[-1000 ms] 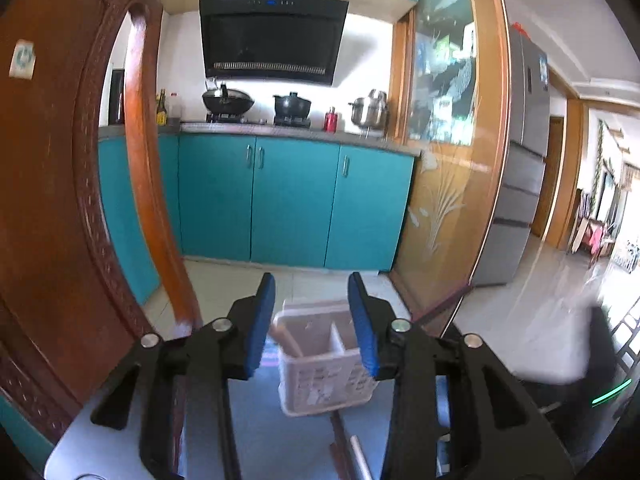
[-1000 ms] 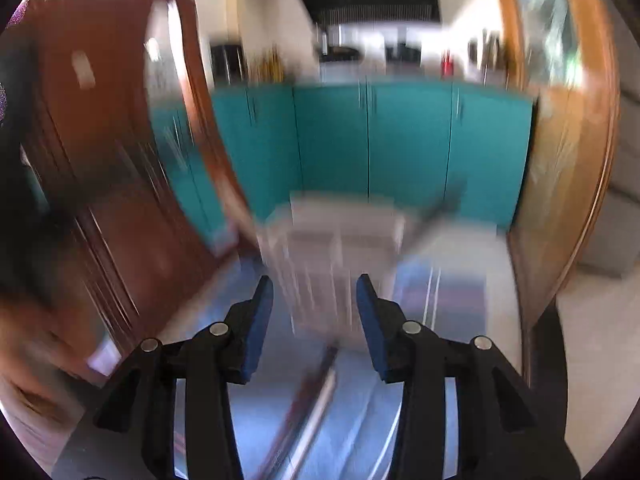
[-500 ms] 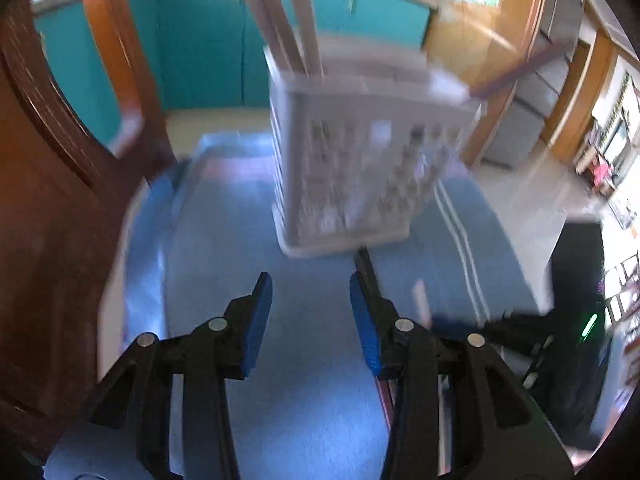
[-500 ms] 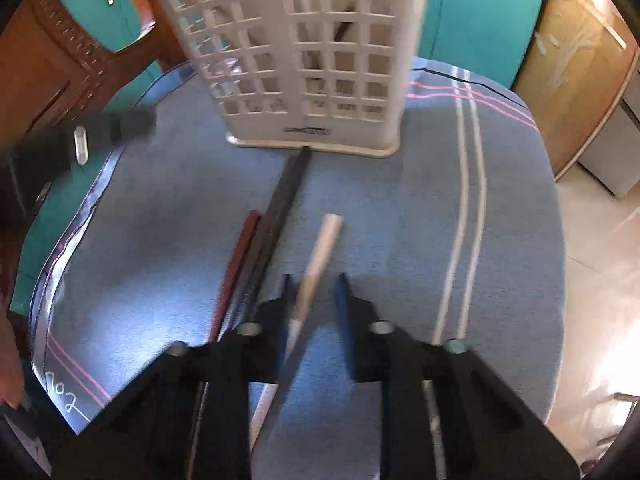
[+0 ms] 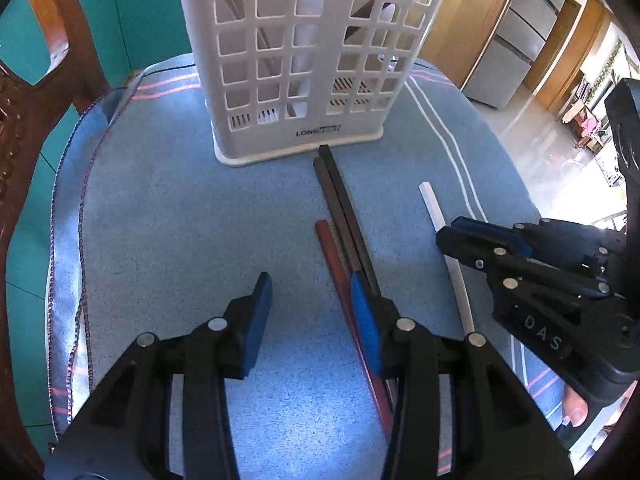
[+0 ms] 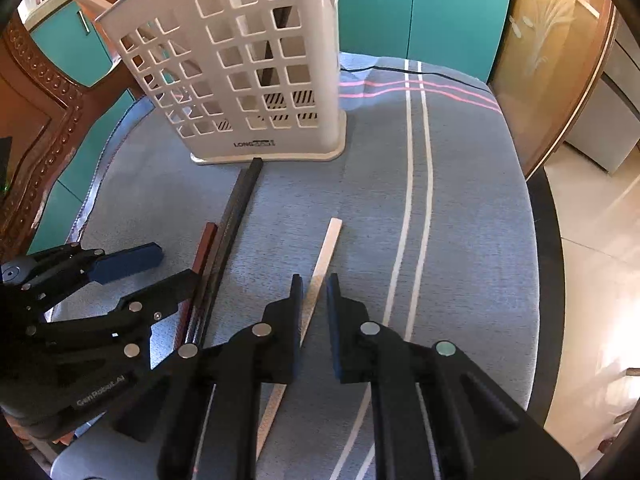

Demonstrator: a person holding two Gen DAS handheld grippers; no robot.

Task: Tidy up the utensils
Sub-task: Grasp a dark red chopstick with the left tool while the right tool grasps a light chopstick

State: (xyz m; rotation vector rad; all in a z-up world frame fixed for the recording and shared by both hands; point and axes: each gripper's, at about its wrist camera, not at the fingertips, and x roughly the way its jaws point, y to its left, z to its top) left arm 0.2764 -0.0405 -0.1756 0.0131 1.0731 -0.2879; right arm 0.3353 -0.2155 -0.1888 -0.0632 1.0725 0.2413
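Chopsticks lie loose on a blue striped cloth (image 6: 472,208) that covers the counter, in front of a white plastic utensil basket (image 5: 304,60) standing upright at the cloth's far side; the basket already holds a few sticks leaning inside its lattice walls. Nearest the basket, a pair of black chopsticks (image 5: 340,204) lies side by side with the far tips touching or almost touching the basket's base; a red-brown chopstick (image 5: 334,256) lies just beside the black pair, its far end further from the basket. Apart from these, further from the basket's front and off to one side, lies a single white chopstick (image 6: 326,252).

Right gripper (image 6: 312,292) points down at the cloth with its fingers drawn narrowly around the white chopstick; the stick runs between them, pinched or very nearly so. Left gripper (image 5: 308,300) hovers low over the cloth in front of the basket, fingers spread with only cloth between them; one blue pad sits over the red-brown and black chopsticks without gripping them.
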